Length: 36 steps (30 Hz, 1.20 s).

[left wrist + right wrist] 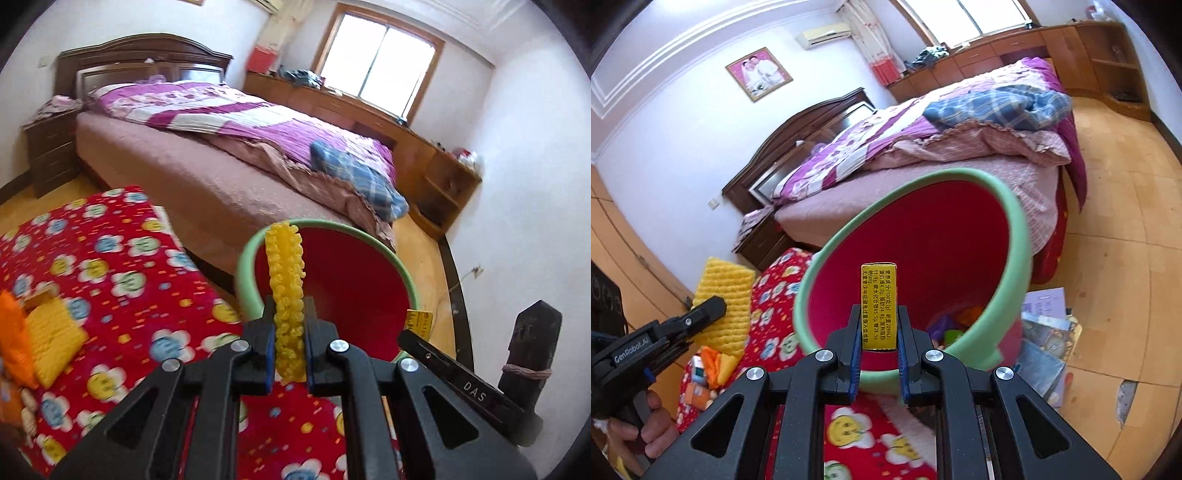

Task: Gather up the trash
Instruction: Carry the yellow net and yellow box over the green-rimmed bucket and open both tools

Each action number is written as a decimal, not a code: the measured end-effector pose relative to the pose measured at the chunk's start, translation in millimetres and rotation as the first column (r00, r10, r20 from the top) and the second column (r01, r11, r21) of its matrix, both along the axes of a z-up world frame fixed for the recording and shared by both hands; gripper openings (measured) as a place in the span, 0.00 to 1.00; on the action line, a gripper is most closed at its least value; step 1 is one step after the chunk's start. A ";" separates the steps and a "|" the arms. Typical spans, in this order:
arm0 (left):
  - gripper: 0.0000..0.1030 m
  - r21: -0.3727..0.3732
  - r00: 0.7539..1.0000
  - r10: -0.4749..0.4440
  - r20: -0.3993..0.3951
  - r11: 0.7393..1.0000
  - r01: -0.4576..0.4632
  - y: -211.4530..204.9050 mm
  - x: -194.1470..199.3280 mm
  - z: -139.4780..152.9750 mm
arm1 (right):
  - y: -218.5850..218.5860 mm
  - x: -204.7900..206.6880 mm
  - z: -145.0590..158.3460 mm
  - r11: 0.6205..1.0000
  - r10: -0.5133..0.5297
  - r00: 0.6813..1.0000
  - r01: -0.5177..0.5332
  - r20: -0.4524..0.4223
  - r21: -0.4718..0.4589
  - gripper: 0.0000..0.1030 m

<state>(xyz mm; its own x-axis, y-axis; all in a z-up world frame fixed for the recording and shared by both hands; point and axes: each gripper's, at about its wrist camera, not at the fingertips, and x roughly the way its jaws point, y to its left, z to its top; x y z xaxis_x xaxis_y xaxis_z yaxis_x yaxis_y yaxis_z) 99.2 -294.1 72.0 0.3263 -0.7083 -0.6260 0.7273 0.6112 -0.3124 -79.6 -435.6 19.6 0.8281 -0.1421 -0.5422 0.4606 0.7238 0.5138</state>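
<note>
My left gripper [289, 314] is shut on a yellow knobbly foam sheet [286, 291], held edge-on in front of the red bin with a green rim [255, 258]. My right gripper [879, 325] is shut on a small yellow box with printed text [879, 306], held over the bin's mouth [1021, 236]. Some colourful trash [955, 328] lies at the bin's bottom. The left gripper with its sheet [722, 306] also shows at the left of the right wrist view. The right gripper's finger [454, 373] and the box's corner [419, 323] show in the left wrist view.
A red flowered blanket [110, 266] covers the surface under both grippers, with another yellow sheet [55, 338] and orange wrappers [13, 332] on it. A bed [221, 155] stands behind. Books [1045, 332] lie on the wooden floor by the bin. A dark post [532, 350] stands right.
</note>
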 end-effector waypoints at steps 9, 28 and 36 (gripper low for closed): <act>0.11 0.069 0.998 -0.054 0.015 0.996 0.053 -43.0 -5.9 -24.7 | -16.9 1.9 -10.2 1.000 -0.019 1.000 0.020 -0.010 0.012 0.16; 0.35 0.090 1.000 0.010 0.013 0.996 -0.011 -28.4 -3.4 -32.3 | -20.4 13.1 -22.1 0.999 0.017 1.000 -0.016 -0.013 0.036 0.20; 0.35 0.071 0.998 0.064 -0.004 0.995 -0.064 4.0 -10.6 -22.0 | -12.9 7.8 -15.0 0.998 0.022 1.000 -0.023 0.016 0.051 0.39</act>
